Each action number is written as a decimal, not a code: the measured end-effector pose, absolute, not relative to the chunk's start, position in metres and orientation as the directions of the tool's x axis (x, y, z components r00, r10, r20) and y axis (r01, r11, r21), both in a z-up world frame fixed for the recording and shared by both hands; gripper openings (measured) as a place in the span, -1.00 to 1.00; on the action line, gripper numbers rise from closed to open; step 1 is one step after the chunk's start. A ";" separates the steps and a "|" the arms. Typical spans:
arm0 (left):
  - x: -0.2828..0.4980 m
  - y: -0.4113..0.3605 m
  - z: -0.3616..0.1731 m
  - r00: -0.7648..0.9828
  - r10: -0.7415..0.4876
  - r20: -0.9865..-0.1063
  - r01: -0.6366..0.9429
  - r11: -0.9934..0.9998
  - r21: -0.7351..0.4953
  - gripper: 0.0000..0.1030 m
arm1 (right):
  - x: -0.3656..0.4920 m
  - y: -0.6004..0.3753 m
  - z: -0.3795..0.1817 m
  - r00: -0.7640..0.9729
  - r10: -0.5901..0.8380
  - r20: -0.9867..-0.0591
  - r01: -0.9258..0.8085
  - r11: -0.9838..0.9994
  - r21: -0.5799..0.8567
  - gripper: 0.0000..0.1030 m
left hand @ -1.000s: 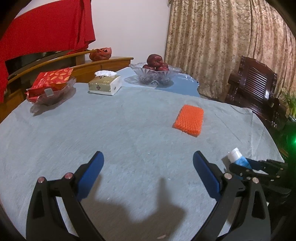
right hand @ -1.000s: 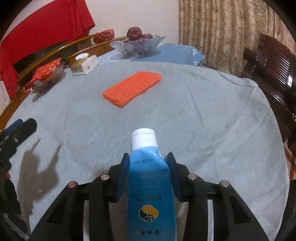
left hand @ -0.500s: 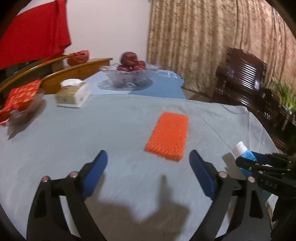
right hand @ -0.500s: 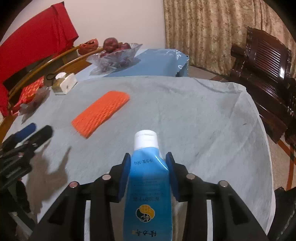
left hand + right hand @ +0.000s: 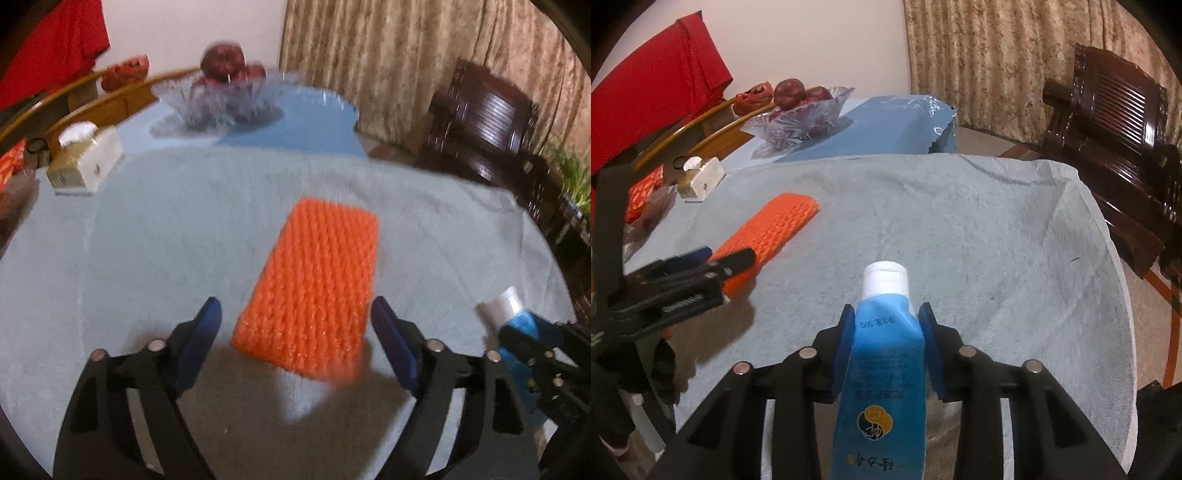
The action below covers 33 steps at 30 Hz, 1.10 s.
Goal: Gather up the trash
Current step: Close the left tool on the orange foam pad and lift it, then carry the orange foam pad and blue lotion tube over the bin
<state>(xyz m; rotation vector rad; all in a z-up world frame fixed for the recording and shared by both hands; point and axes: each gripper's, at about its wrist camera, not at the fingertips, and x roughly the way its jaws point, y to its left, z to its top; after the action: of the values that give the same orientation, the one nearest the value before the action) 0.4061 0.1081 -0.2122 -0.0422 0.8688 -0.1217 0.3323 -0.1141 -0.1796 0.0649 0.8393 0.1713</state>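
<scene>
Two tools busy: left tool (image 5: 295,328), jaws lately narrowing but not yet touching, now straddling near end of orange foam net (image 5: 314,291), flat on desk (image 5: 166,229); right tool (image 5: 886,347) clamped on blue tube (image 5: 882,369). Pickup likely next.

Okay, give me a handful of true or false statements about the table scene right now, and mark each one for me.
1. The right gripper is clamped on a blue tube. True.
2. The orange foam net is pinched in the left gripper. False: it lies on the grey cloth between open jaws, which have just been closing.
3. The glass bowl holds oranges. False: dark red fruit.
4. The tube's cap is white. True.
</scene>
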 end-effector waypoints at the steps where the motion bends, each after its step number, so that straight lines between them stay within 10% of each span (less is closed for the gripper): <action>1: 0.409 0.106 -0.216 0.619 -0.125 -0.776 0.094 0.992 -0.084 0.41 | 0.333 -0.115 -0.180 0.655 0.177 -0.735 -0.123 0.984 0.127 -0.32; 4: 0.408 0.102 -0.215 0.620 -0.132 -0.773 0.117 0.990 -0.076 0.12 | 0.333 -0.116 -0.178 0.657 0.174 -0.733 -0.119 0.985 0.127 -0.32; 7: 0.405 0.101 -0.213 0.622 -0.165 -0.765 0.141 0.985 -0.098 -0.59 | 0.331 -0.115 -0.174 0.661 0.173 -0.730 -0.119 0.985 0.125 -0.33; 33: 0.288 0.088 -0.156 0.760 -0.098 -0.643 0.096 0.995 -0.039 -0.64 | 0.272 -0.113 -0.139 0.681 0.228 -0.696 -0.155 0.974 0.167 -0.37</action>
<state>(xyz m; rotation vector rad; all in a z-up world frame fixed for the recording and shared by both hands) 0.2884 0.0882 -0.1558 -0.0039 0.6998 -0.1055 0.2725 -0.1133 -0.1390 0.0970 0.7935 0.2149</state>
